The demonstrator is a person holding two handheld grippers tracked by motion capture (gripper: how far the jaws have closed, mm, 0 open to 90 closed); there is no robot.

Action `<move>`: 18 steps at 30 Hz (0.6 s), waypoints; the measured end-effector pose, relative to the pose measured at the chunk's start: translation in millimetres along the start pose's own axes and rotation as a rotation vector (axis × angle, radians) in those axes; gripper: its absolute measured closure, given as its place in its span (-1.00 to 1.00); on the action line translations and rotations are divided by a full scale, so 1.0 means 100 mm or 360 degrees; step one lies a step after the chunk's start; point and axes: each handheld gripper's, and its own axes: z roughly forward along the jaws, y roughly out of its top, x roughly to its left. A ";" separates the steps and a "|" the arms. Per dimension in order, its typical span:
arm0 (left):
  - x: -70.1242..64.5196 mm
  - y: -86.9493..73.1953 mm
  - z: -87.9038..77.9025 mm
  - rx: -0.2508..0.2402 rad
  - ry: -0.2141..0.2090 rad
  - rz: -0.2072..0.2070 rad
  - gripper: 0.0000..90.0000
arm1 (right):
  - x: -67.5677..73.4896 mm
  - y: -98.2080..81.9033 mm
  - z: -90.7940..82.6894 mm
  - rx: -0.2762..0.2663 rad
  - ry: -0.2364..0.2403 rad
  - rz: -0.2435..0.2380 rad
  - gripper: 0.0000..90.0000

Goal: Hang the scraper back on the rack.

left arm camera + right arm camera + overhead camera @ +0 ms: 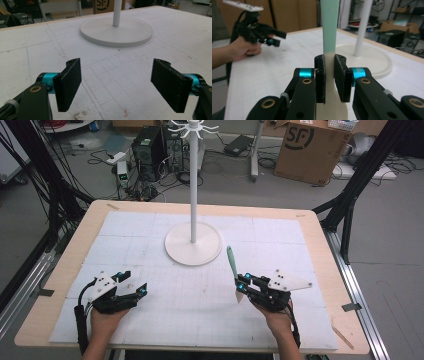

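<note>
One spatula (329, 32) is being clenched in my right claw (329, 75); I am probably needing to lift it toward the white stand (193, 195); my left claw (117, 85) is waiting released.

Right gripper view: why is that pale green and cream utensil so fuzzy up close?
In the right gripper view the green-handled cream spatula, clamped in the right gripper, sits too near the lens; the white round-based stand behind blurs too. The high view is evenly lit, shadows faint.
</note>
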 end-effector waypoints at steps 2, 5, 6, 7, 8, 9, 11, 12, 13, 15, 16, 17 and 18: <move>0.00 0.00 0.00 0.0000 0.0002 0.0001 -0.44 | -0.01 0.00 -0.03 -0.0039 -0.0037 0.0018 0.79; 0.00 0.00 0.00 -0.0002 0.0003 0.0000 -0.44 | -0.01 -0.02 -0.06 -0.0074 -0.0117 0.0019 0.79; 0.00 0.00 0.00 -0.0002 0.0004 -0.0001 -0.44 | -0.01 -0.02 -0.07 -0.0087 -0.0139 0.0023 0.78; 0.00 0.00 0.00 -0.0001 0.0003 0.0003 -0.44 | -0.01 -0.03 -0.08 -0.0097 -0.0159 0.0030 0.78; 0.00 0.00 0.00 0.0000 0.0003 0.0004 -0.44 | -0.02 -0.04 -0.08 -0.0108 -0.0188 0.0031 0.78; 0.00 0.00 0.01 -0.0002 0.0004 0.0002 -0.44 | -0.01 -0.05 -0.09 -0.0116 -0.0205 0.0036 0.78; 0.00 0.00 0.00 0.0000 0.0003 0.0004 -0.44 | -0.01 -0.05 -0.10 -0.0135 -0.0254 0.0037 0.78; 0.00 0.00 0.01 -0.0001 0.0003 0.0004 -0.44 | -0.01 -0.06 -0.11 -0.0149 -0.0270 0.0039 0.79; 0.00 0.00 0.01 -0.0001 0.0003 0.0004 -0.44 | -0.02 -0.06 -0.12 -0.0159 -0.0293 0.0040 0.78; 0.00 0.00 0.00 -0.0002 -0.0001 0.0001 -0.44 | -0.02 -0.07 -0.13 -0.0165 -0.0319 0.0054 0.78; 0.00 0.00 0.00 -0.0003 -0.0001 0.0001 -0.44 | -0.02 -0.07 -0.14 -0.0168 -0.0338 0.0048 0.78; 0.00 0.00 0.00 -0.0002 -0.0001 0.0001 -0.44 | -0.03 -0.08 -0.14 -0.0171 -0.0342 0.0054 0.78; 0.00 0.00 0.00 -0.0003 -0.0001 0.0001 -0.44 | -0.04 -0.08 -0.14 -0.0176 -0.0347 0.0056 0.78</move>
